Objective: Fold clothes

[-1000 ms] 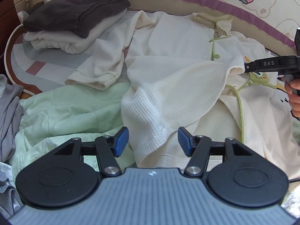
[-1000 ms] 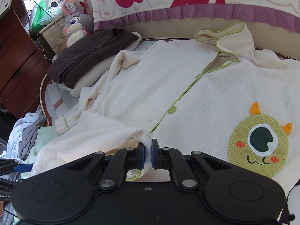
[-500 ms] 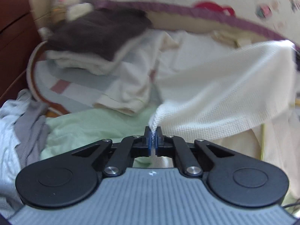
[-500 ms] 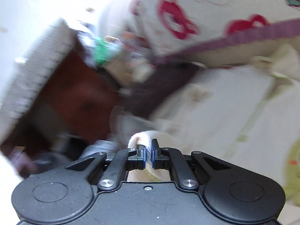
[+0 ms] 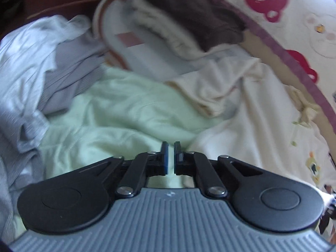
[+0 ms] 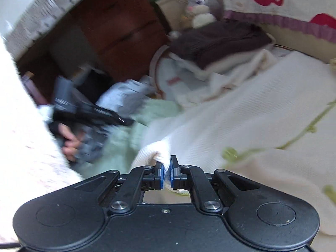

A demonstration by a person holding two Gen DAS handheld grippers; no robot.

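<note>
The right tongs [image 6: 166, 173] pinch a fold of the white top [image 6: 252, 113], which lies ahead and to their right. The left tongs [image 5: 170, 157] are almost closed with nothing between them, over the green blanket [image 5: 117, 113].

- left gripper [image 5: 170, 156]: jaws nearly together, a thin gap between the blue pads, nothing in it
- right gripper [image 6: 166, 175]: jaws pinched on white cloth
- person's hand [image 6: 70, 141] grips the left gripper's handle (blurred)
</note>
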